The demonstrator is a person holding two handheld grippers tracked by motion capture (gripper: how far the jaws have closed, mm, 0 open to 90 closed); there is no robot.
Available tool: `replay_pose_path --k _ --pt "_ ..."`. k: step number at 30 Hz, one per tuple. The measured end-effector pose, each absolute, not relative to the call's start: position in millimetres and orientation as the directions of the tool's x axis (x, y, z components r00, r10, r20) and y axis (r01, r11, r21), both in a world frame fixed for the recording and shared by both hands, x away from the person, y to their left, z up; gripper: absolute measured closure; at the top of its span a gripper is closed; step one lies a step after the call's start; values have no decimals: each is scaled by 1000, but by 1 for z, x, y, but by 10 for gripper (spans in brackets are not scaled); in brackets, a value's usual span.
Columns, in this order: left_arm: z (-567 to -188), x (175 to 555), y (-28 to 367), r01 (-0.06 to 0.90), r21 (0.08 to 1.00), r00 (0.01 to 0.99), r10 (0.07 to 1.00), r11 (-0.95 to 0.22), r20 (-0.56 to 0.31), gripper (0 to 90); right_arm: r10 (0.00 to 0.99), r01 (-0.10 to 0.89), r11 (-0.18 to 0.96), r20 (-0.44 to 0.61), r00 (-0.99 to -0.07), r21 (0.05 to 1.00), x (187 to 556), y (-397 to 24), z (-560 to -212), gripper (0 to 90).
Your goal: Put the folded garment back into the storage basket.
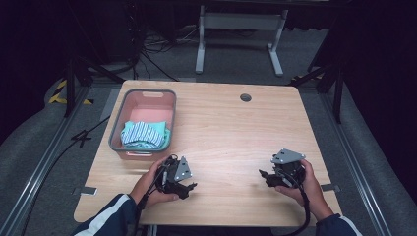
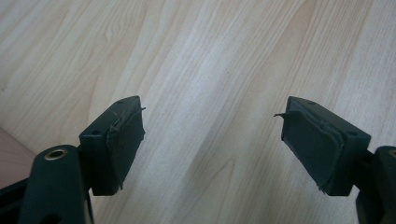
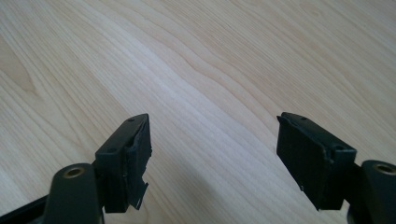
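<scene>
- Folded cloth [image 1: 144,133] (striped in teal and white) is seen lying in the near end of the pink basket [image 1: 118,127], which stands at the far left of the surface [image 1: 231,128].
- Left tongs [image 1: 189,187] are held low over the bare wood just in front of the basket; in the left gripper view [image 2: 210,135] the jaws stand spread with nothing between them.
- Right tongs [image 1: 263,176] are held well apart from the basket, toward the near right; in the right gripper view [image 3: 212,149] the jaws are likewise released and empty.
- The work appears either finished with the cloth put away or not yet begun (which of the two cannot be told).
- If the cloth is to be lifted, the left tongs are best placed, since they are nearest.
- The basket's near wall should be cleared from above before any descent, so the rim is not knocked.
- A top fold should be pinched near its edge rather than the whole stack, which is likely too thick and soft to be gripped cleanly.
- The right tongs could be brought across to steady the basket.
</scene>
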State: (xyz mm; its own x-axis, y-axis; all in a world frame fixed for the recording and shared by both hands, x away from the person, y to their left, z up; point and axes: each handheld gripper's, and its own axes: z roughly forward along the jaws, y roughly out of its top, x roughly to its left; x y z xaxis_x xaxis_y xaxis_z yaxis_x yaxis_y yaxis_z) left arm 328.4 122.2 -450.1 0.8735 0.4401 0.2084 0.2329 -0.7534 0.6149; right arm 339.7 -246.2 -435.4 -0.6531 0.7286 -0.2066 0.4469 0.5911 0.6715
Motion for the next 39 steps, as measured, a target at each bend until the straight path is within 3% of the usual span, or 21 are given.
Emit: replay_pose_path --k 14,23,39 --pt "-472 329 129 263 633 891 436 -728 130 209 774 494 500 -111 -624 711 320 -301 -468 268" --pt "-482 336 137 358 682 879 476 -638 -16 177 815 544 392 -6 -579 742 315 -324 -485 222" --pt "-483 338 136 352 684 881 472 -639 -13 130 826 557 372 9 -564 742 317 -324 -487 203"
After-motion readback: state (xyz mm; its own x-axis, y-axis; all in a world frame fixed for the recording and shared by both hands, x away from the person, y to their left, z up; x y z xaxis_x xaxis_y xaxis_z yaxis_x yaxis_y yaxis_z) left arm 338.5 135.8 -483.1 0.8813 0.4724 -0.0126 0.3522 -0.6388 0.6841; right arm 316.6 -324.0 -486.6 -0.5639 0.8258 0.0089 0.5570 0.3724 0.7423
